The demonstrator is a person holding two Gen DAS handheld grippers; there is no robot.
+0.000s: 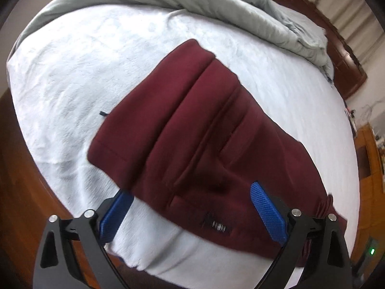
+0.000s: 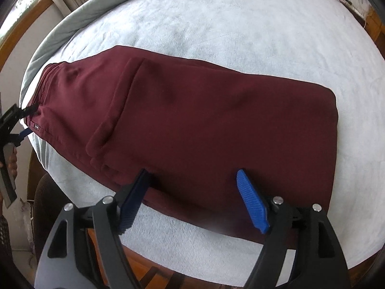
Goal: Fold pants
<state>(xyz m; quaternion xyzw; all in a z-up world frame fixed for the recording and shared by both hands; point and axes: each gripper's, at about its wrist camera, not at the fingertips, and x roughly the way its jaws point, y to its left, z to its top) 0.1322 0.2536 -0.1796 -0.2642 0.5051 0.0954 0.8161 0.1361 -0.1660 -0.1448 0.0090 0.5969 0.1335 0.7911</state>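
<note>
Maroon pants [image 1: 197, 125] [image 2: 192, 110] lie folded lengthwise on a pale blue bedsheet [image 1: 84, 60] [image 2: 228, 19]. Their gathered waistband [image 2: 45, 84] and a small black label [image 1: 217, 228] are at the end near my left gripper. That left gripper [image 1: 190, 193] hovers open over this end. One of its blue fingers [image 1: 120, 207] is over the sheet beside the near edge, the other over the cloth. My right gripper [image 2: 192, 173] stands open over the near long edge of the pants, with nothing pinched. The left gripper's blue fingertip [image 2: 24, 133] shows at the right wrist view's left edge.
A grey duvet [image 1: 216, 4] [image 2: 72, 24] is bunched along the far side of the bed. A dark wooden headboard [image 1: 341, 55] stands behind it. A person's hand [image 2: 12, 163] holds the left tool. Wooden furniture [image 1: 370, 156] stands beside the bed.
</note>
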